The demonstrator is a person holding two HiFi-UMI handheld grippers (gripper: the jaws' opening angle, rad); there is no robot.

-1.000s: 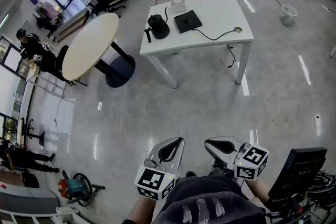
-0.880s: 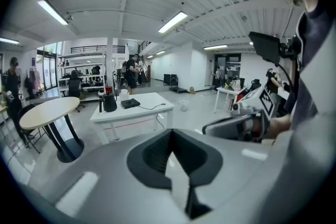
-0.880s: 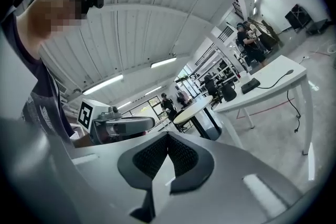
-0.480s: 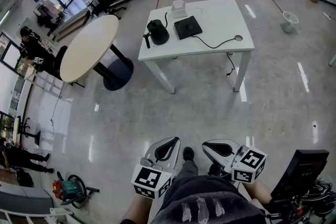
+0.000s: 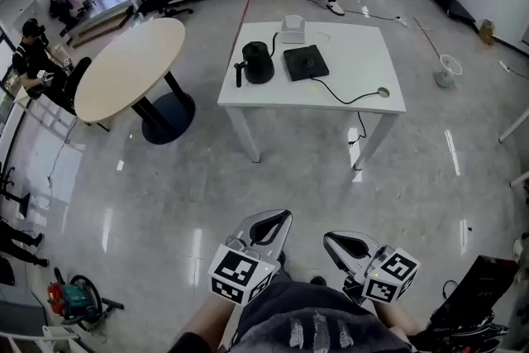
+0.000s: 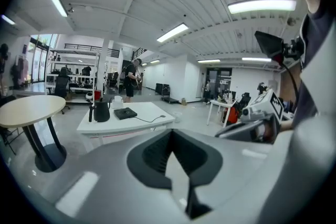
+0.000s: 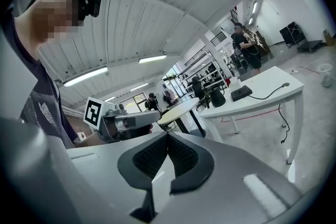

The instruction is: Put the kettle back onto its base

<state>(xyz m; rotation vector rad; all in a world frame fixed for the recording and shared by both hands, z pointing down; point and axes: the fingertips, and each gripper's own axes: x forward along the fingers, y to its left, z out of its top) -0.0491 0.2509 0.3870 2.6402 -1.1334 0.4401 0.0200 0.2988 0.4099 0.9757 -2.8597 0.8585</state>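
Head view: a white rectangular surface (image 5: 364, 87) stands well ahead across the grey floor. On it a black kettle with a side handle (image 5: 257, 62) sits upright just beside a flat black square base (image 5: 306, 62), on the base's left and not on it. A black cord (image 5: 343, 99) runs from the base toward the surface's right edge. A small white box (image 5: 293, 29) sits behind both.

The left tongs (image 5: 279, 217) and right tongs (image 5: 329, 238) are low in view, close to the person's body and well apart from the surface. In the left gripper view the jaws are clenched together with nothing between them. The right gripper view shows the same: pads meeting, empty.

Step, as judged: the approach. The kettle is untouched.

The next move calls for:
- getting within reach of the surface;
- opening one pair of tongs, likely the left, since the handle faces the near-left side;
- gripping the handle, lifting, carrying right and setting the kettle down centred on the base, clear of the cord.

Whether the kettle holds any water cannot be told.
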